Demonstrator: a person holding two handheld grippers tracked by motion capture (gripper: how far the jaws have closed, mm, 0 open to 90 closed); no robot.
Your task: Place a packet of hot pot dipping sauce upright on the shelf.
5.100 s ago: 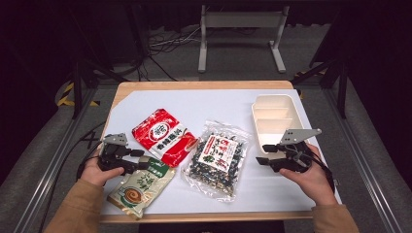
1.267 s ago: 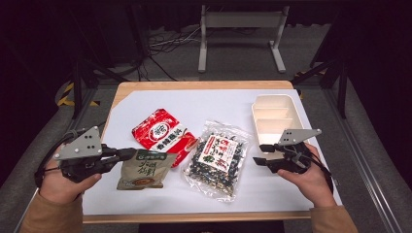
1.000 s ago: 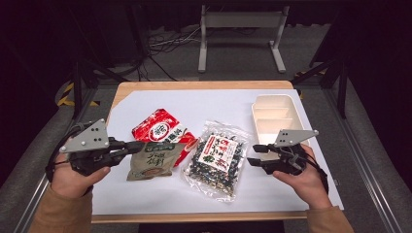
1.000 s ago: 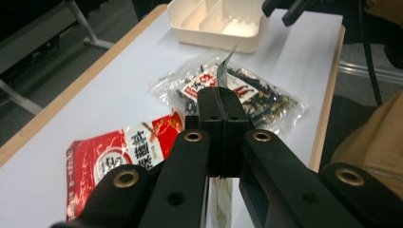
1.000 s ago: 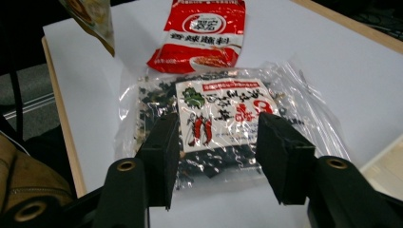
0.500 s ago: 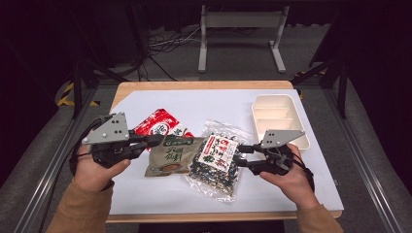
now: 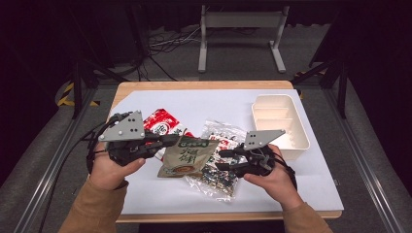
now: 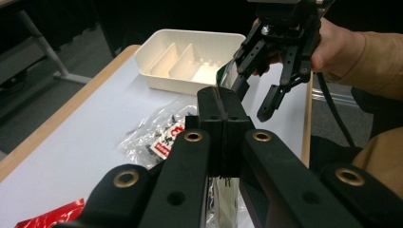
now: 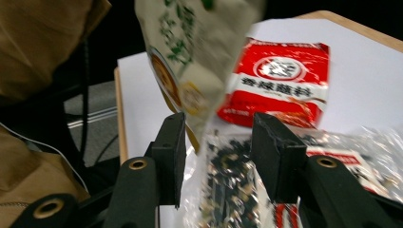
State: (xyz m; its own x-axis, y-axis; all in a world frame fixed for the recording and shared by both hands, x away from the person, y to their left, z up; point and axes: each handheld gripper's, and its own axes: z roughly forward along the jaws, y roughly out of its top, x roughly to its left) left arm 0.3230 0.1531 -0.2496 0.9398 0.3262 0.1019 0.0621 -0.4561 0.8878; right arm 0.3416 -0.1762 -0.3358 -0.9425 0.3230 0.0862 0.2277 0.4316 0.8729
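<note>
A green and beige snack packet hangs above the table's middle, and my left gripper is shut on its left edge. In the left gripper view the jaws pinch the packet's thin edge. My right gripper has come up to the packet's right edge. Its jaws have just been closing and still stand open; the packet dangles between them and the pads are not pressing on it. Below lie a clear bag of dark pieces and a red packet.
A white tray with dividers stands at the table's right, beyond my right hand. The white mat covers the tabletop. The red packet and the clear bag lie under the held packet. Dark floor with cables surrounds the table.
My left gripper carried the green packet to the right, over the clear bag. My right gripper moved left to the packet's edge, and its jaws narrowed.
</note>
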